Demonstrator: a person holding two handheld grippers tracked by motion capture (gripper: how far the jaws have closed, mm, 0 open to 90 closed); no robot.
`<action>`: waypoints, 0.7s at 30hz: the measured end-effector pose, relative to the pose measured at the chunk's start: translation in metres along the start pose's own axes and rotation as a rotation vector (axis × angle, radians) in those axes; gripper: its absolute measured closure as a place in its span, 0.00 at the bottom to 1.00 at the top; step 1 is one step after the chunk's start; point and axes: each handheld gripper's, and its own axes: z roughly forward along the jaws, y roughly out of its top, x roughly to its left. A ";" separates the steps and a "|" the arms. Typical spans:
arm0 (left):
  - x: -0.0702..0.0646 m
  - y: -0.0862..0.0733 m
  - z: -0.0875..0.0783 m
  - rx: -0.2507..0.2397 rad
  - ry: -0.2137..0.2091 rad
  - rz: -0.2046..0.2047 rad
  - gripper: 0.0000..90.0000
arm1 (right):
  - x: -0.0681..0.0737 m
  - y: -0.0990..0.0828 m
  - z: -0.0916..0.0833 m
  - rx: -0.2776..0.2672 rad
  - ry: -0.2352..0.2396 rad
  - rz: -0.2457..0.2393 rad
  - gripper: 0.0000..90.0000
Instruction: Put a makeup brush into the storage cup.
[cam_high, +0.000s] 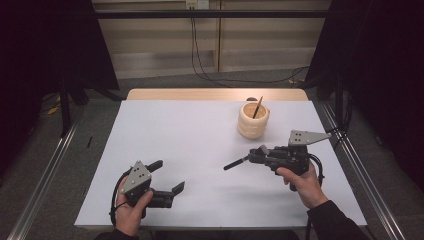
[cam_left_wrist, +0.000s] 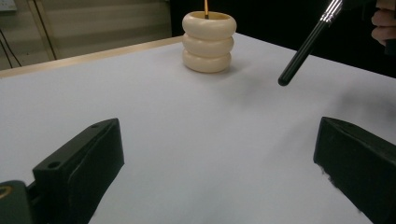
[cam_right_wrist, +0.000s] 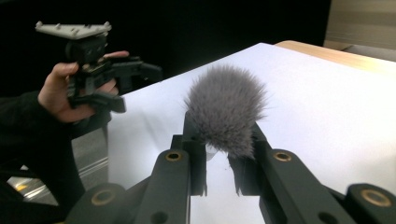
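While the right tongs (cam_high: 250, 159) pinch a makeup brush (cam_high: 236, 163) in the high view, its black handle sticks out level above the white bench (cam_high: 200, 150), nearer the right edge than the left. The left tongs (cam_high: 167, 176) stand spread and hold nothing, near the front left corner. A cream holder (cam_high: 253, 120) made of three stacked rings stands toward the far right corner, with a thin stick (cam_high: 258, 107) leaning inside it.

From the left gripper view, the handle (cam_left_wrist: 306, 46) looks smooth, glossy and stiff, with a shiny metal collar higher up; I judge it light and a little slippery. The holder (cam_left_wrist: 208, 42) looks matte and rounded.

From the right gripper view, the grey bristle head (cam_right_wrist: 227, 108) is fluffy and soft, and it rises just beyond the closed jaws. The grip seems to sit close under the bristles. I think the collar or handle is the better place to hold, because the hairs bend and give no firm support.
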 end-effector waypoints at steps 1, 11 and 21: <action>0.000 0.000 -0.001 -0.004 0.014 0.001 0.02 | -0.003 0.001 -0.002 -0.001 -0.012 0.002 0.86; 0.000 0.000 -0.003 -0.003 0.015 0.011 0.02 | -0.011 0.017 -0.010 -0.010 -0.063 -0.004 0.86; 0.000 0.000 -0.003 -0.008 0.017 0.010 0.02 | -0.024 0.029 -0.015 -0.002 -0.098 0.000 0.86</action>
